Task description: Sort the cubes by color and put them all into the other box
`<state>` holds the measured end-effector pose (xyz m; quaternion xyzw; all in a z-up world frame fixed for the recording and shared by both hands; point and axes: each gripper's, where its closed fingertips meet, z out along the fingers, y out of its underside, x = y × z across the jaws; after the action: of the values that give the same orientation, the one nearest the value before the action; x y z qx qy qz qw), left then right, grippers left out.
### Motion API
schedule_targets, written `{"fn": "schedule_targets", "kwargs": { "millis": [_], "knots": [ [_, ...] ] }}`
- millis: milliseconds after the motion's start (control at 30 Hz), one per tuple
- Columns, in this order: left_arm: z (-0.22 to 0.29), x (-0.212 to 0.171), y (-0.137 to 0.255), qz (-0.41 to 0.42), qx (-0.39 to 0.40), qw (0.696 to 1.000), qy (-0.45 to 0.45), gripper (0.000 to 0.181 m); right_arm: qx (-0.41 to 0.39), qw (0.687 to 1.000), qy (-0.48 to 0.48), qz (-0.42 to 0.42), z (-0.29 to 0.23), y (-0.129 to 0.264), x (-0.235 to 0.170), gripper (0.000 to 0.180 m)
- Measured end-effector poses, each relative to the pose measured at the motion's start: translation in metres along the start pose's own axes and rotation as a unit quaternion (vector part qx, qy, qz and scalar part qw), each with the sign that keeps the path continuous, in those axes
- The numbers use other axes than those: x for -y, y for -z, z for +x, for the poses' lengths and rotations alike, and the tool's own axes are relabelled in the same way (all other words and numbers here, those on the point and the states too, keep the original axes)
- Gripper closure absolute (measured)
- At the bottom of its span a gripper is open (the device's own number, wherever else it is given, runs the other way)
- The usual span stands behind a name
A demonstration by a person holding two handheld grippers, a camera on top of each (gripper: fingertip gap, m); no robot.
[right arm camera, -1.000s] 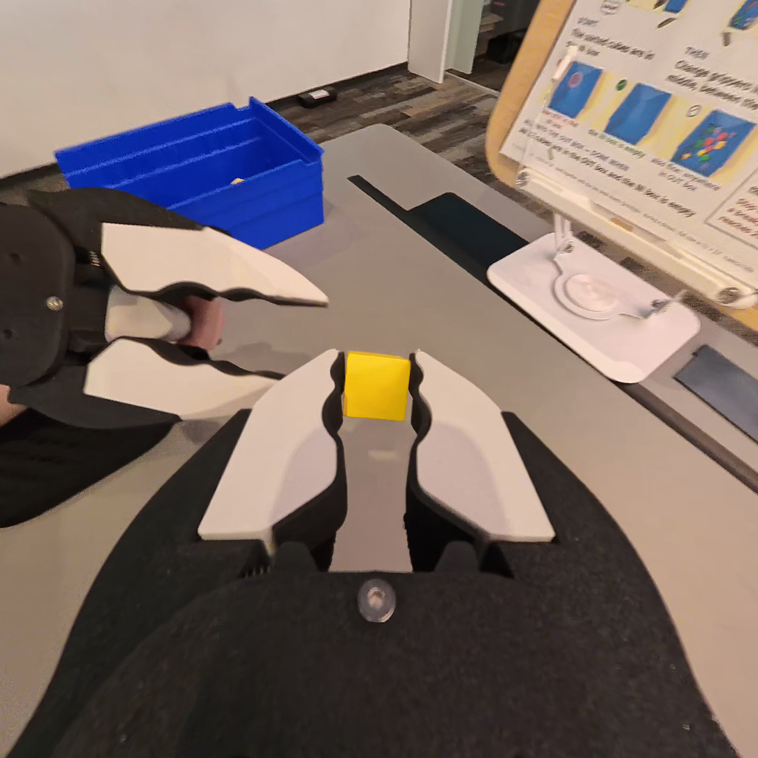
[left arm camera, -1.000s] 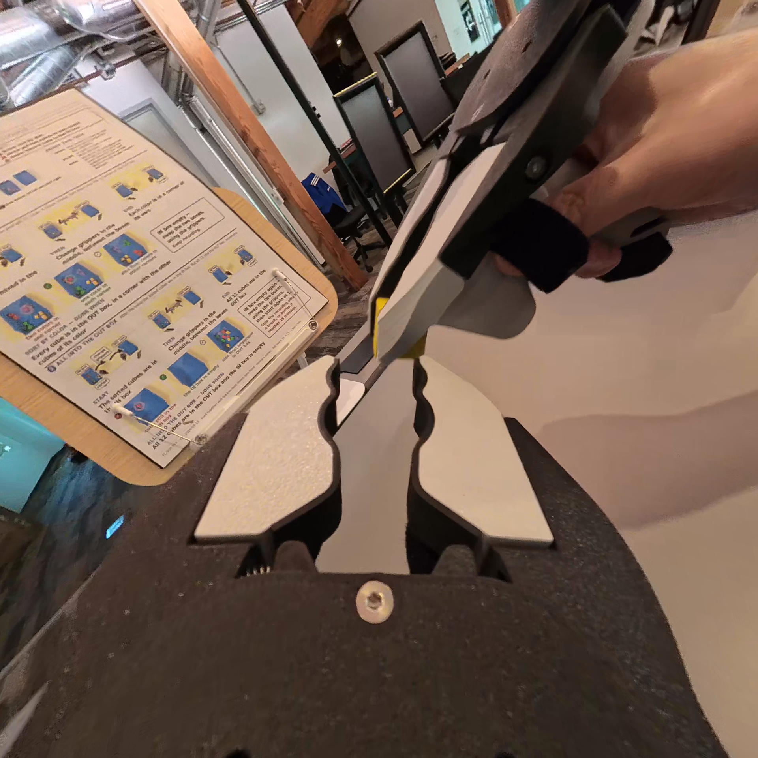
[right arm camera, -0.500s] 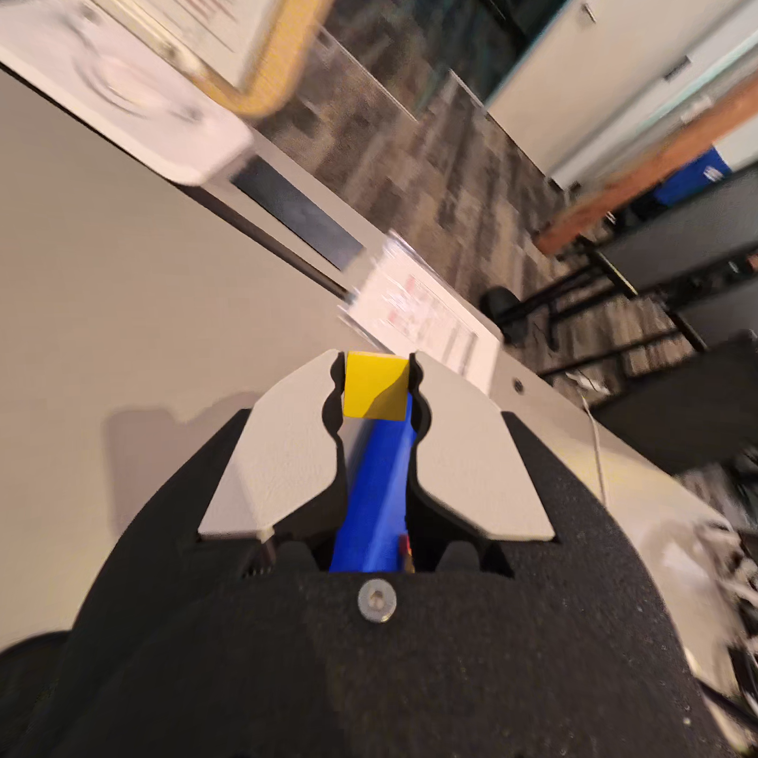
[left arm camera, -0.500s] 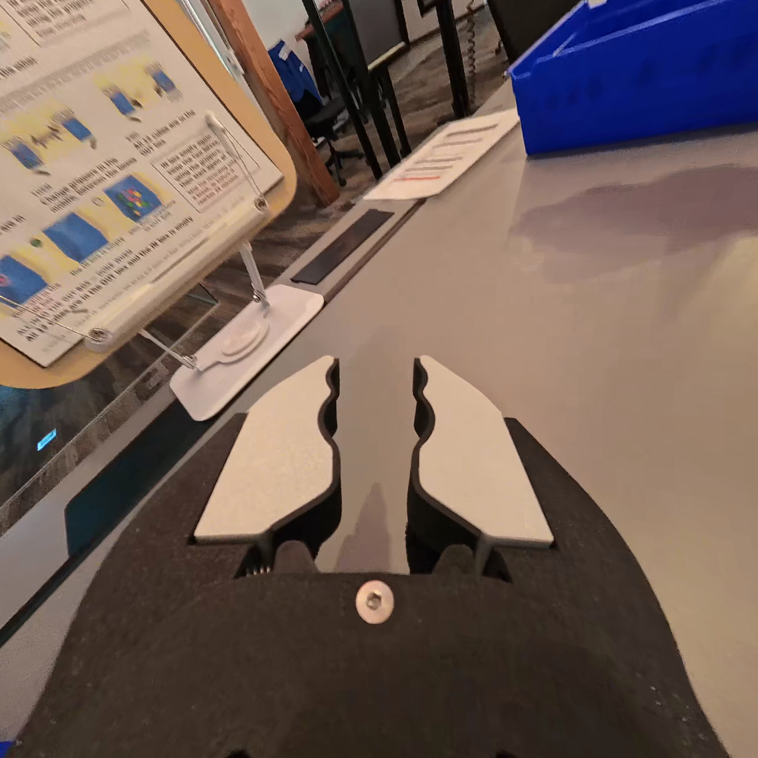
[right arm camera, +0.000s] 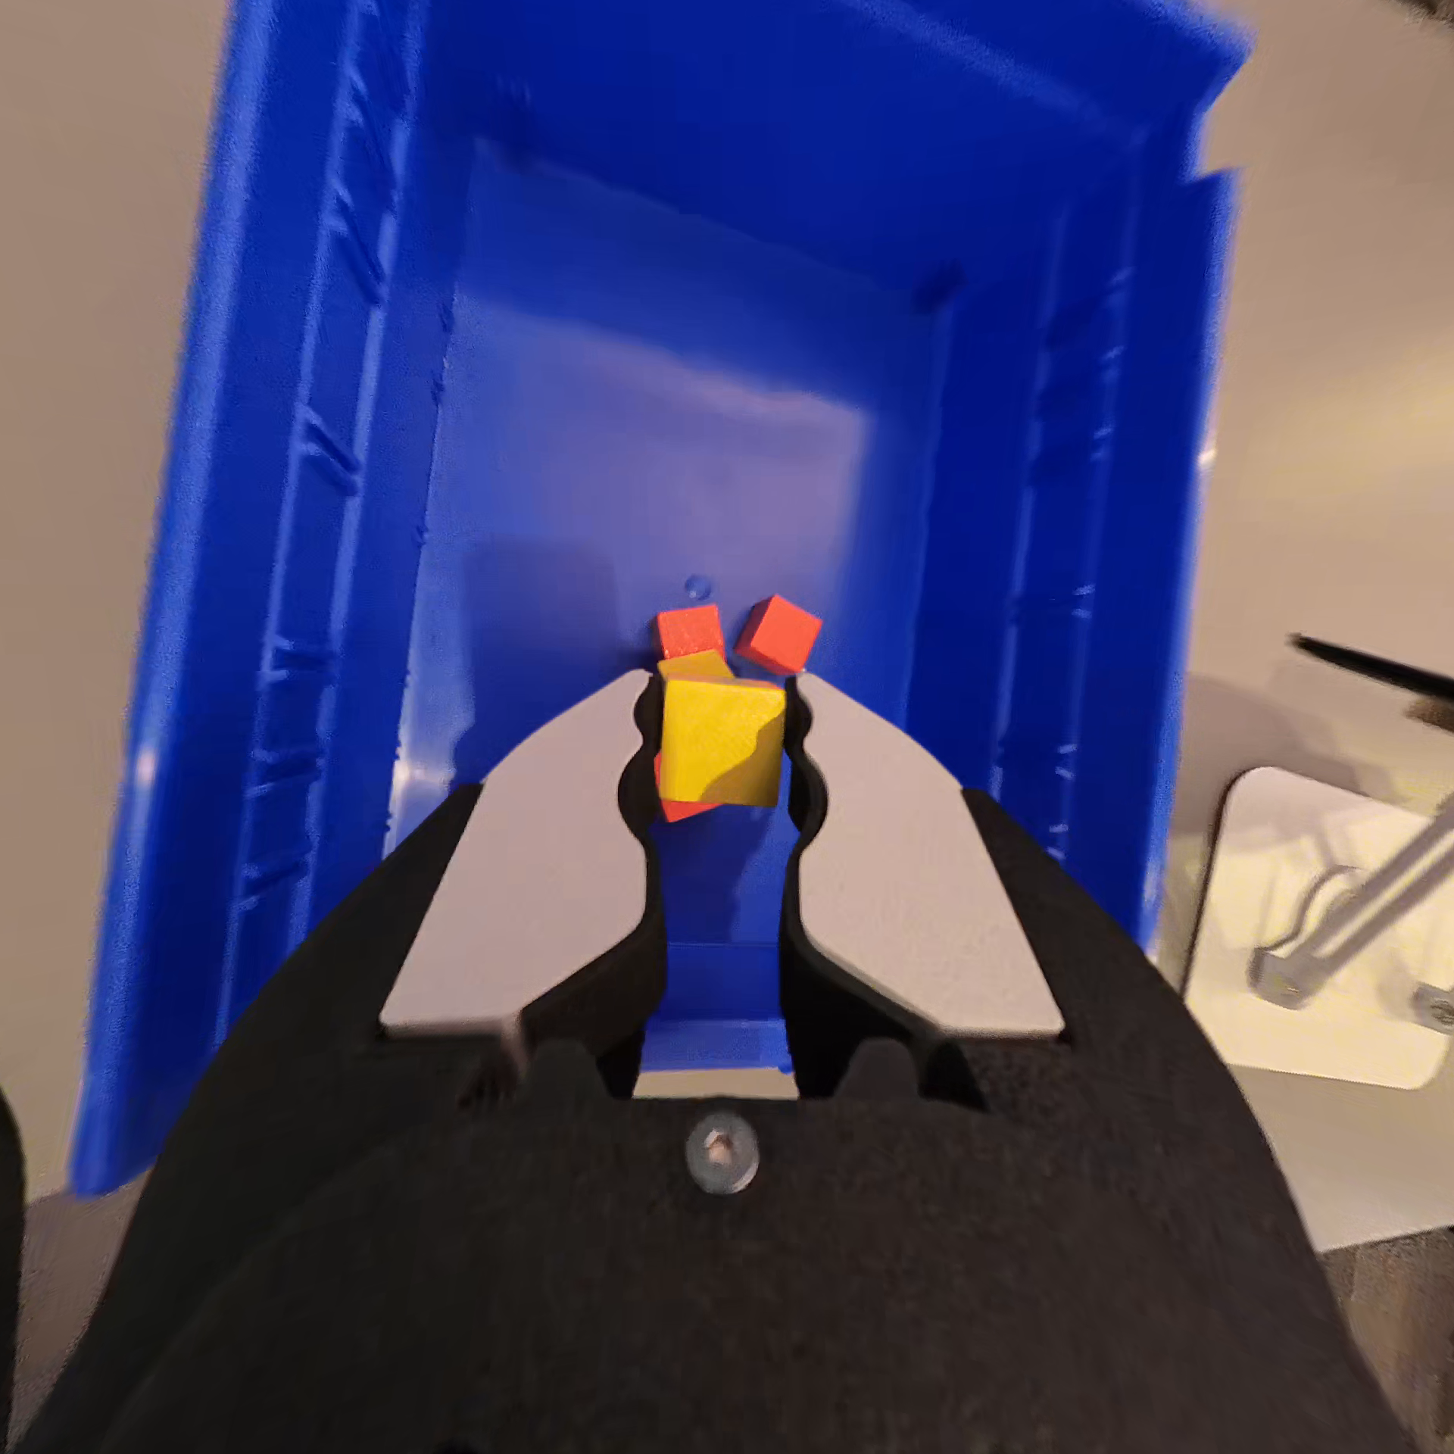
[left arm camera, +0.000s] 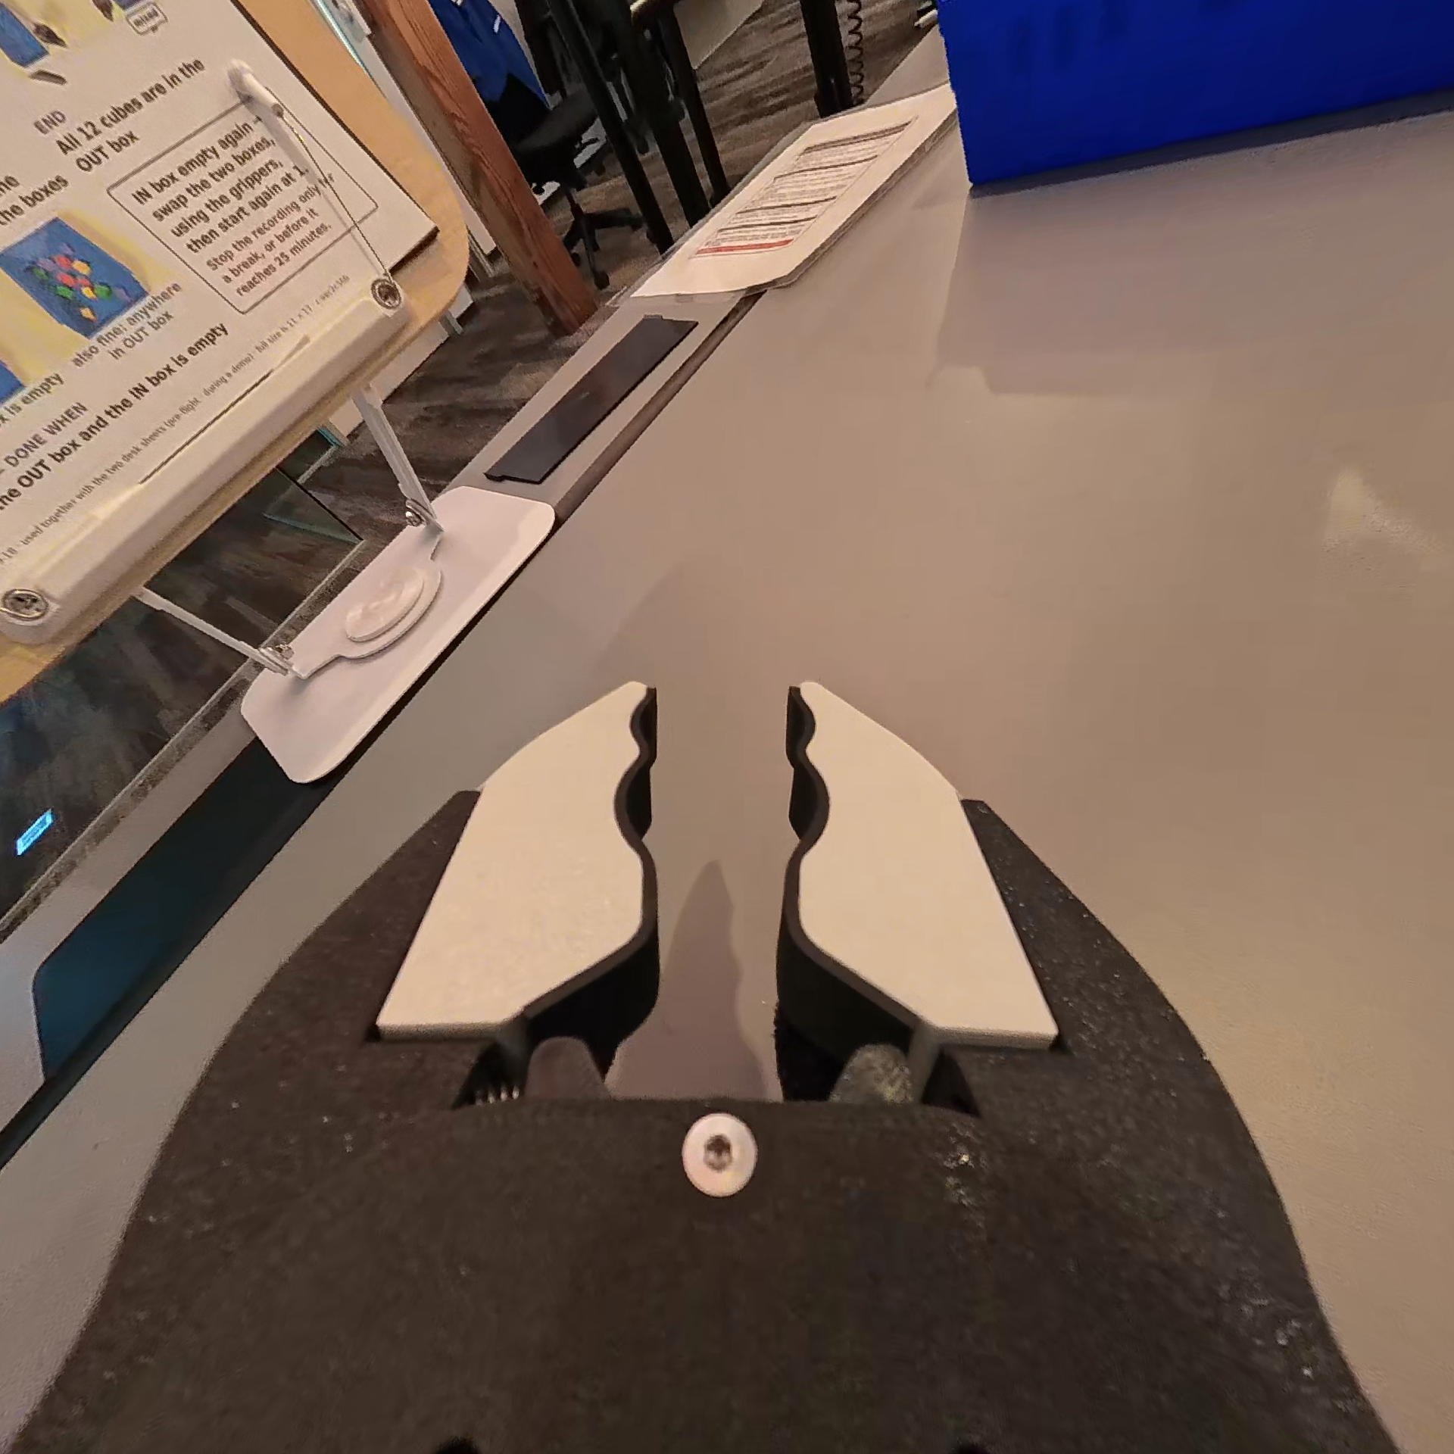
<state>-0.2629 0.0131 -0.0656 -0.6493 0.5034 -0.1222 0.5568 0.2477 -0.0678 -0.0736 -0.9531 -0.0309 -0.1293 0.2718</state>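
Yellow cube (right arm camera: 720, 743) is sitting clamped between the fingers of your right gripper (right arm camera: 720, 708), and you are now holding it over the inside of the blue box (right arm camera: 260, 629). A second ago you were carrying it above bare table beside the left gripper; half a second ago you were swinging it across the table edge. So the carry is looking finished, and what is left for this cube is the drop.

Below the held cube, near the box's near wall, two red cubes (right arm camera: 692, 629) are lying side by side just beyond your fingertips, with a sliver of another yellow cube (right arm camera: 696, 667) showing between them and the held one, and a bit of red (right arm camera: 680, 809) peeking out under it. The colours seem to be bunching closely, so you are probably aiming for the yellow one's spot; releasing right here risks landing on the red.

Your left gripper (left arm camera: 720, 696) is hovering low over the grey table (left arm camera: 1101, 708), fingers parted and gripping nothing. It has swung away from the right gripper, and is now facing the instruction stand (left arm camera: 378, 621) at left and a blue box (left arm camera: 1196, 71) at far right.
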Motion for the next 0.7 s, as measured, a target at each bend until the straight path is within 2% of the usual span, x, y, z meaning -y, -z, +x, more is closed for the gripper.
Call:
{"fn": "schedule_targets", "kwargs": {
  "millis": [133, 367, 533, 700],
  "knots": [
    [0.001, -0.003, 0.001, -0.003, -0.001, 1.000, -0.002, 0.151, 0.025, 0.999, -0.008, -0.028, -0.005, -0.023, -0.015, 0.150],
    [-0.001, 0.000, 0.002, 0.001, 0.001, 1.000, -0.002, 0.151, 0.036, 0.998, -0.021, -0.041, -0.008, -0.033, -0.017, 0.150],
    [-0.002, -0.002, 0.002, -0.001, 0.003, 1.000, -0.003, 0.151, 0.035, 0.998, -0.042, -0.024, -0.005, -0.028, -0.010, 0.146],
    [-0.006, 0.001, 0.004, 0.004, 0.009, 1.000, 0.000, 0.151, 0.007, 0.999, -0.033, 0.010, 0.000, -0.006, 0.009, 0.143]
  ]
}}
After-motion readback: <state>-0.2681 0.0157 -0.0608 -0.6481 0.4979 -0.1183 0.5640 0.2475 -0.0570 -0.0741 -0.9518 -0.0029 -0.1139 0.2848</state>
